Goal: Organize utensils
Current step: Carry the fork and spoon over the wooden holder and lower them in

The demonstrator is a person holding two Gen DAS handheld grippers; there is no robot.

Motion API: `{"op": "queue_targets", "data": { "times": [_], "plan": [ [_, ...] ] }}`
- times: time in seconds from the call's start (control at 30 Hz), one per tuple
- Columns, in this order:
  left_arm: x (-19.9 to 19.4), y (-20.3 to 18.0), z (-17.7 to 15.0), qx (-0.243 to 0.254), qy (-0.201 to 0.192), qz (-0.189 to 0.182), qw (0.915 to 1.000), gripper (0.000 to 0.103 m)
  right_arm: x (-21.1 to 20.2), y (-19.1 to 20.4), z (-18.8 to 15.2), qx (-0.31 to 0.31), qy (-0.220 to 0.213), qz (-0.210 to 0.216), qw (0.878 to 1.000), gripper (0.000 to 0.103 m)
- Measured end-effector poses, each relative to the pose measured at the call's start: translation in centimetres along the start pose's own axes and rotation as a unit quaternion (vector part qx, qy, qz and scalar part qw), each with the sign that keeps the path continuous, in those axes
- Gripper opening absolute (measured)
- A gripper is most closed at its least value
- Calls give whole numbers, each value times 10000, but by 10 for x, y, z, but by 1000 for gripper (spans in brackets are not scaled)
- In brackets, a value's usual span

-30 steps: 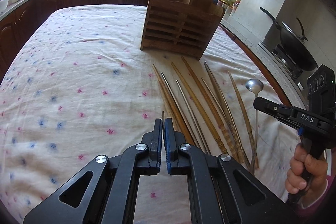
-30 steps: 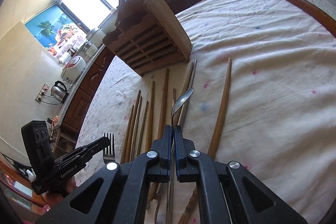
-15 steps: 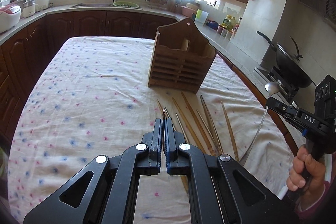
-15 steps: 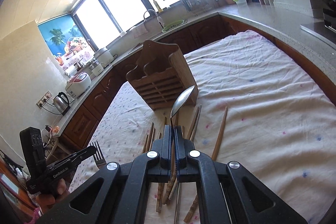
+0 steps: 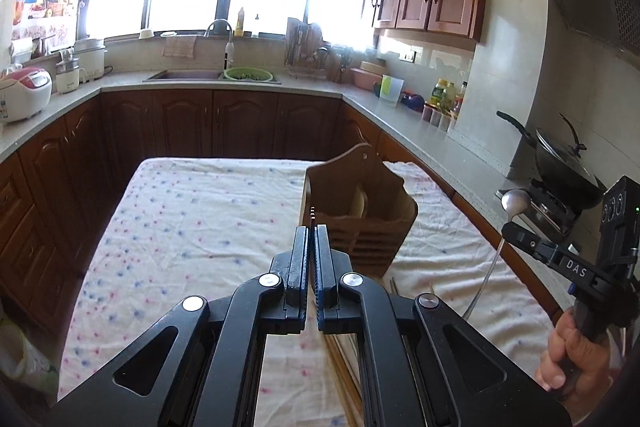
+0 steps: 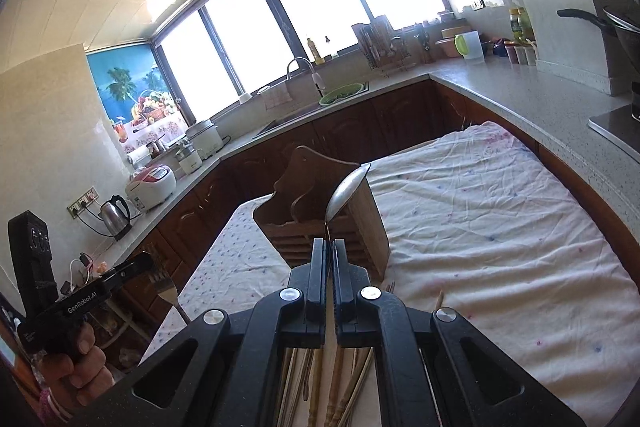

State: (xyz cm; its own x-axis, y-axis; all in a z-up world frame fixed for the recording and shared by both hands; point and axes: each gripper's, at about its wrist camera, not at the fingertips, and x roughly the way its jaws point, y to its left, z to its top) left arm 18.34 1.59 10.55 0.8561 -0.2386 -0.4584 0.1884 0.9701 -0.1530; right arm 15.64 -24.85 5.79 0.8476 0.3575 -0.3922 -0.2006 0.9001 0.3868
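My left gripper (image 5: 312,231) is shut on a metal fork (image 5: 313,214), seen edge-on above the fingertips. The right wrist view shows the fork's tines (image 6: 165,287) sticking out of that left gripper (image 6: 146,262), raised at the far left. My right gripper (image 6: 330,246) is shut on the handle of a metal spoon (image 6: 347,189), bowl pointing up. In the left wrist view the spoon (image 5: 515,203) stands above the right gripper (image 5: 509,227). A wooden utensil holder (image 5: 362,205) (image 6: 360,223) stands on the flowered cloth just beyond both grippers.
Several wooden and metal chopsticks (image 6: 320,371) lie on the cloth (image 6: 480,227) under the right gripper. Counters with dark cabinets (image 5: 180,123) ring the table. A wok on a stove (image 5: 568,171) is at the right. A rice cooker (image 5: 24,95) and a sink (image 5: 184,75) are behind.
Both grippers have risen and tilted up from the cloth. The spoon and the fork came up with them. The chopsticks have dropped almost out of view below.
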Motion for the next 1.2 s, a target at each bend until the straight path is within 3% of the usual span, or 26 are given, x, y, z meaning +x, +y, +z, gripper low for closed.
{"op": "queue_targets", "data": {
  "times": [0.3,0.57,0.7,0.87,1.1,1.2],
  "plan": [
    [29,7,63,-110,-561,348,9978,2,28,14,46,-298,-548,-141,9980,2],
    [81,4,102,-135,-938,783,9924,2,68,16,90,-335,-1125,-377,9924,2],
    [116,0,97,-19,-832,959,9919,2,94,17,91,-519,-1244,-560,9893,2],
    [149,-2,79,85,-539,951,9940,2,123,17,67,-769,-1044,-664,9893,2],
    [169,-1,54,47,-167,805,9966,2,141,13,39,-1000,-589,-594,9915,2],
    [167,-7,48,158,-179,748,9969,3,146,6,33,-916,-383,-560,9935,2]
  ]
}}
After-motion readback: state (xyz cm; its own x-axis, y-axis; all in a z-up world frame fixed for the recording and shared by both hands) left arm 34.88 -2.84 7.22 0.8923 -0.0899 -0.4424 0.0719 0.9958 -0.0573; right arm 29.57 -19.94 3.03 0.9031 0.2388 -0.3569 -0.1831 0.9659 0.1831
